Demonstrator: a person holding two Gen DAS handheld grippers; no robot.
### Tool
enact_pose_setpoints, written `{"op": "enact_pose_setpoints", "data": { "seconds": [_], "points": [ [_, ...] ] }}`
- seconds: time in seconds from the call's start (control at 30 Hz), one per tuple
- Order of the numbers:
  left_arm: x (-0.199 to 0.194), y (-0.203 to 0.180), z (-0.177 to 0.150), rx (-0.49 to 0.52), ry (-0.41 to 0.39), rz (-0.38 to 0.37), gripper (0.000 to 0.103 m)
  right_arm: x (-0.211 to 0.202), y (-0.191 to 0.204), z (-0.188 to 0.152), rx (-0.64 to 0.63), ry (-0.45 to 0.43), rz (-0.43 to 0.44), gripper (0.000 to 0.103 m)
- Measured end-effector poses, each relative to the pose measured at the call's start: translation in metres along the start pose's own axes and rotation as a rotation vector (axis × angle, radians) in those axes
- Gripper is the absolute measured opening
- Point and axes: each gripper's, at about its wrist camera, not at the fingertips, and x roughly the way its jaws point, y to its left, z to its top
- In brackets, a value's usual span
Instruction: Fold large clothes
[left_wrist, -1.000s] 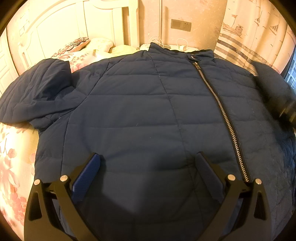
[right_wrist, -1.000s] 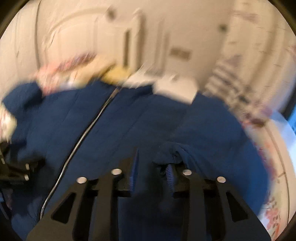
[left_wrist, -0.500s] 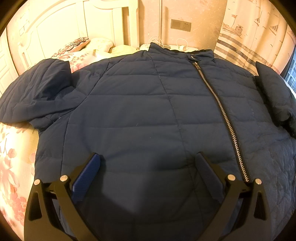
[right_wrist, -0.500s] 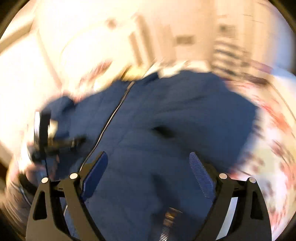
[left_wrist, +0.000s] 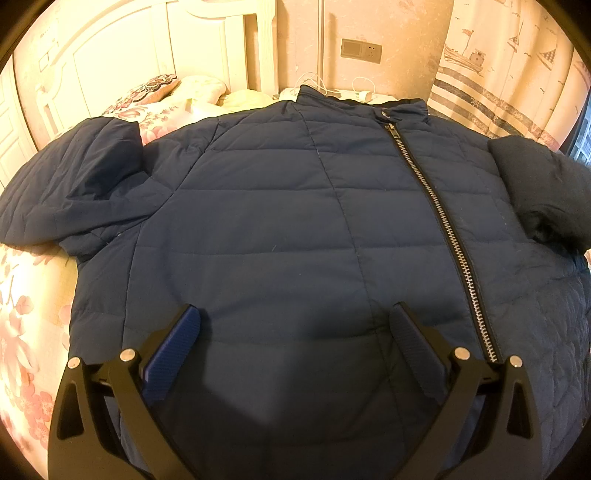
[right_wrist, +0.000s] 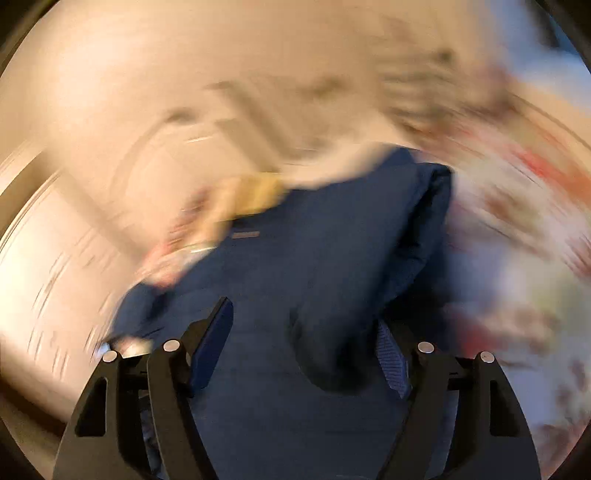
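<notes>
Jacket spread flat, sleeves pending
Both tongs released: left tongs (left_wrist: 295, 341) over jacket (left_wrist: 295, 229) hem; right tongs (right_wrist: 304, 345) nearest folded sleeve (right_wrist: 369, 266).

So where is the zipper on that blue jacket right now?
In the left wrist view the zipper runs diagonally down the right part of the navy jacket, from the collar near the wall socket towards the left gripper's right finger.
</notes>
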Motion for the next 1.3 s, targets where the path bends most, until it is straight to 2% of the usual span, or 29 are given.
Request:
{"op": "enact_pose_setpoints", "data": {
  "seconds": [0.1, 0.17, 0.27, 0.37, 0.47, 0.5, 0.53, 0.6, 0.67, 0.8, 0.87, 0.97, 1.07, 1.1, 1.13, 1.17, 1.2, 1.27, 1.3],
  "points": [
    [0.000, 0.000, 0.000, -0.001, -0.001, -0.002, 0.101, 0.007, 0.041, -0.001, -0.146, 0.020, -0.007, 0.073],
    [-0.001, 0.001, 0.000, -0.004, -0.002, -0.007, 0.101, 0.003, 0.035, -0.001, -0.129, 0.007, -0.025, 0.072],
    [-0.006, 0.000, -0.001, -0.005, -0.001, -0.001, 0.101, -0.021, 0.001, -0.010, -0.055, -0.034, -0.113, 0.073],
    [-0.026, -0.014, 0.001, 0.011, -0.043, -0.120, 0.101, -0.028, -0.017, -0.033, -0.101, -0.004, -0.313, 0.073],
    [-0.037, -0.049, 0.010, 0.066, -0.076, -0.225, 0.101, -0.004, -0.030, -0.061, -0.176, 0.133, -0.500, 0.073],
    [-0.040, -0.064, 0.014, 0.077, -0.094, -0.287, 0.101, 0.008, -0.034, -0.070, -0.206, 0.174, -0.558, 0.073],
    [-0.043, -0.073, 0.015, 0.083, -0.110, -0.321, 0.101, 0.014, -0.036, -0.077, -0.221, 0.191, -0.581, 0.073],
    [-0.050, -0.094, 0.014, 0.119, -0.138, -0.353, 0.101, 0.022, -0.034, -0.082, -0.241, 0.177, -0.596, 0.073],
    [-0.057, -0.123, 0.011, 0.219, -0.161, -0.370, 0.101, 0.021, -0.037, -0.080, -0.225, 0.171, -0.582, 0.073],
    [-0.051, -0.175, 0.005, 0.425, -0.149, -0.318, 0.101, 0.011, -0.049, -0.083, -0.160, 0.155, -0.527, 0.073],
    [-0.046, -0.190, 0.001, 0.499, -0.146, -0.296, 0.097, 0.007, -0.049, -0.081, -0.139, 0.146, -0.516, 0.072],
    [-0.037, -0.213, -0.001, 0.632, -0.134, -0.268, 0.077, 0.007, -0.052, -0.079, -0.127, 0.144, -0.513, 0.071],
    [-0.029, -0.216, 0.002, 0.684, -0.130, -0.259, 0.052, 0.004, -0.046, -0.083, -0.126, 0.145, -0.512, 0.071],
    [-0.030, -0.213, 0.005, 0.674, -0.134, -0.288, 0.031, 0.004, -0.043, -0.084, -0.129, 0.147, -0.515, 0.071],
    [-0.033, -0.210, 0.006, 0.652, -0.143, -0.297, 0.024, 0.005, -0.042, -0.084, -0.131, 0.148, -0.518, 0.071],
    [-0.040, -0.202, 0.010, 0.606, -0.166, -0.317, 0.022, 0.005, -0.041, -0.084, -0.133, 0.148, -0.520, 0.071],
    [-0.049, -0.187, 0.018, 0.528, -0.186, -0.369, 0.020, 0.005, -0.042, -0.084, -0.133, 0.148, -0.521, 0.071],
    [-0.065, -0.150, 0.035, 0.345, -0.207, -0.485, 0.019, 0.005, -0.042, -0.083, -0.133, 0.149, -0.521, 0.071],
    [-0.073, -0.115, 0.050, 0.198, -0.211, -0.579, 0.019, 0.006, -0.042, -0.083, -0.135, 0.149, -0.522, 0.071]
  ]
}}
